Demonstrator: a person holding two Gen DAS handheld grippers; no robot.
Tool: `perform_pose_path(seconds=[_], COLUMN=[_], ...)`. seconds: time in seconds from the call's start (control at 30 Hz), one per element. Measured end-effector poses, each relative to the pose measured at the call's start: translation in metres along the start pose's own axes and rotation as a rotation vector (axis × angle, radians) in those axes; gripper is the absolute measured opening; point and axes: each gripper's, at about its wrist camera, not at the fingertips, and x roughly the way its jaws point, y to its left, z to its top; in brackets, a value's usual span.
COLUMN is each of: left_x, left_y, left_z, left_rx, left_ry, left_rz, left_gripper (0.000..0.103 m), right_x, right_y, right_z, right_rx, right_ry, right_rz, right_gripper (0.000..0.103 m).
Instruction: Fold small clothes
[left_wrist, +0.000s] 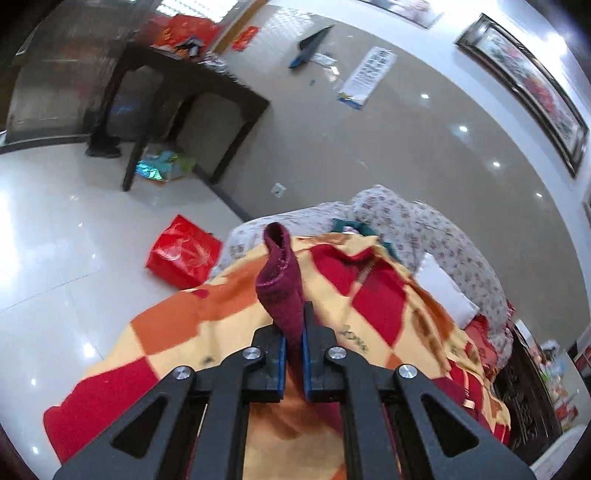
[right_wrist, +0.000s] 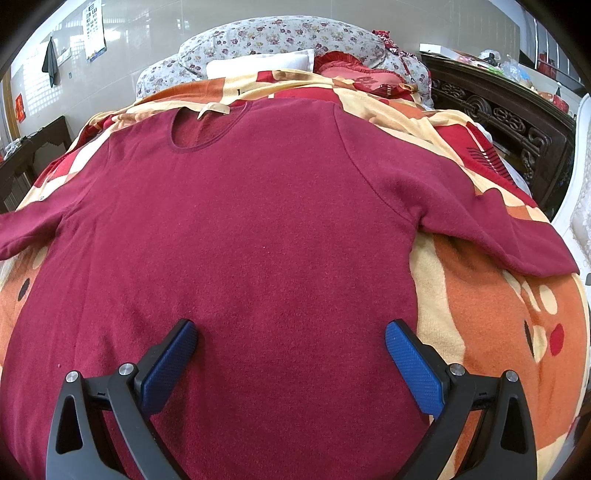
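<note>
Low in the left wrist view, the left gripper (left_wrist: 294, 354) pinches a maroon sleeve end (left_wrist: 280, 280), raised over the checked blanket (left_wrist: 177, 325). That thin bite could slip as the sleeve is carried across. Filling the right wrist view, the maroon top (right_wrist: 258, 221) lies flat on the bed; the right gripper (right_wrist: 291, 347) hangs wide above its hem, holding nothing, so the body may drag.

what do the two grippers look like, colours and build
Both match: the left gripper and right gripper have matte black angular arms with triangular cut-outs, round silver bolts at the joints, and blue pads with a fine textured surface. No cables, markings, hands or sleeves show.
</note>
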Motion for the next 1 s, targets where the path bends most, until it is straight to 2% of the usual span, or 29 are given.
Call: perform_pose_path(seconds=[0.1,0.23,0.33,0.43,0.57,0.63,0.7,0.87,0.93,0.97,1.0], left_x=[-0.002,-0.005,0.002,0.019,0.055,0.066,0.074,0.082,0.083,0.084,0.084], left_y=[-0.042,-0.135,-0.207,-0.266,-0.322,-0.340,-0.354,-0.365,-0.367,-0.367,-0.369], left_z=[-0.013,-0.049,-0.092,-0.147,-0.230,-0.261,-0.288,-0.319,-0.320,-0.320,-0.319], left_rx=[0.067,0.246,0.348,0.414,0.498,0.529,0.577,0.613,0.604,0.604,0.605], left_ry=[0.049,0.129,0.220,0.311,0.439,0.505,0.534,0.590,0.621,0.653,0.674], left_rz=[-0.138,-0.374,-0.517,-0.597,-0.607,-0.618,-0.613,-0.605,-0.625,-0.647,-0.667], left_gripper=[0.006,0.006,0.006,0.006,0.006,0.006,0.006,0.007,0.011,0.020,0.034], right_x=[-0.001,-0.007,-0.006,-0.003,-0.004,-0.004,-0.004,-0.005,-0.003,-0.003,-0.003], right_y=[-0.001,-0.011,-0.014,-0.008,-0.012,-0.015,-0.015,-0.019,-0.022,-0.023,-0.023], right_z=[0.000,-0.001,-0.001,0.000,-0.003,-0.003,-0.003,-0.004,-0.004,-0.004,-0.004], right_rx=[0.010,0.059,0.073,0.053,0.060,0.070,0.072,0.090,0.107,0.112,0.113], right_ry=[-0.007,-0.036,-0.038,-0.032,-0.039,-0.043,-0.044,-0.054,-0.051,-0.052,-0.055], right_rz=[0.014,0.064,0.080,0.059,0.068,0.079,0.082,0.101,0.096,0.102,0.106], right_gripper=[0.103,0.103,0.103,0.103,0.103,0.103,0.103,0.103,0.103,0.103,0.103])
